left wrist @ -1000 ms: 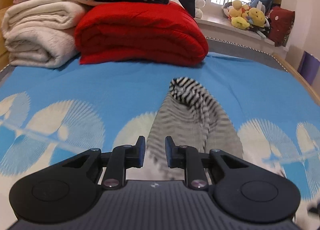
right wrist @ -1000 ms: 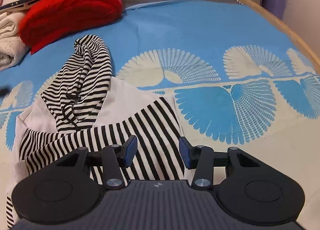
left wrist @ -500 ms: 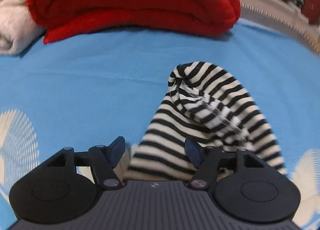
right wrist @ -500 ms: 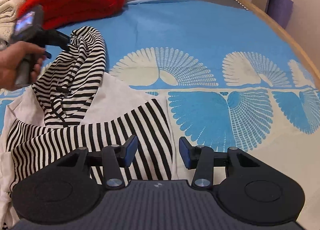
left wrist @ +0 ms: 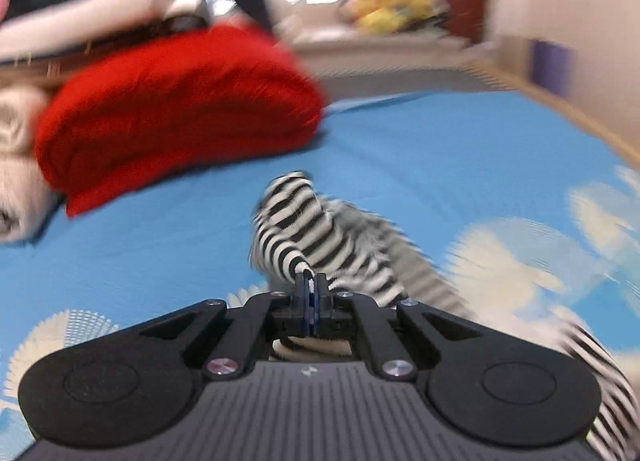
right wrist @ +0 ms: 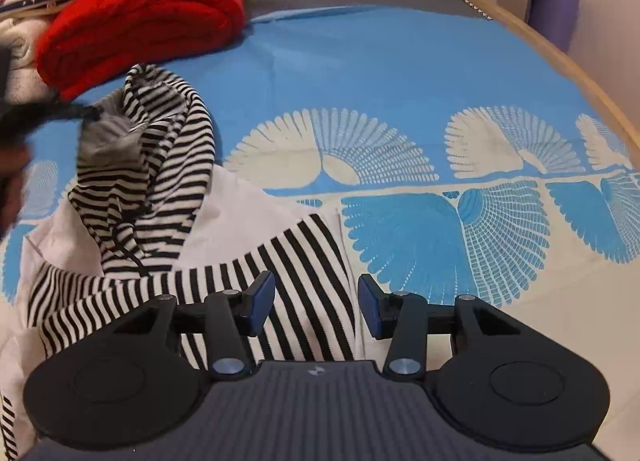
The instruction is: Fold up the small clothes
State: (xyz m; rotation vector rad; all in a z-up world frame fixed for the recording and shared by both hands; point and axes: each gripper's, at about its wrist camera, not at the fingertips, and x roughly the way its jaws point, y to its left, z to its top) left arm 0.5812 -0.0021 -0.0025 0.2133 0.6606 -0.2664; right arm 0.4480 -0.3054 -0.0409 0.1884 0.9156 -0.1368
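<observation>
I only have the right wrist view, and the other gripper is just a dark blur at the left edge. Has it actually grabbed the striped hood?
Observer: Yes. In the left wrist view the left gripper is shut on a pinch of the striped hoodie.
Operator: Is fabric bunched behind its fingers too?
Observer: Some striped cloth shows under the closed fingers, near the gripper's body.
Operator: What lies ahead of that gripper?
Observer: The folded red blanket on the blue bedsheet, apart from the hoodie.
Operator: And mine?
Observer: The right gripper is open above the hoodie's striped front, holding nothing.
</observation>
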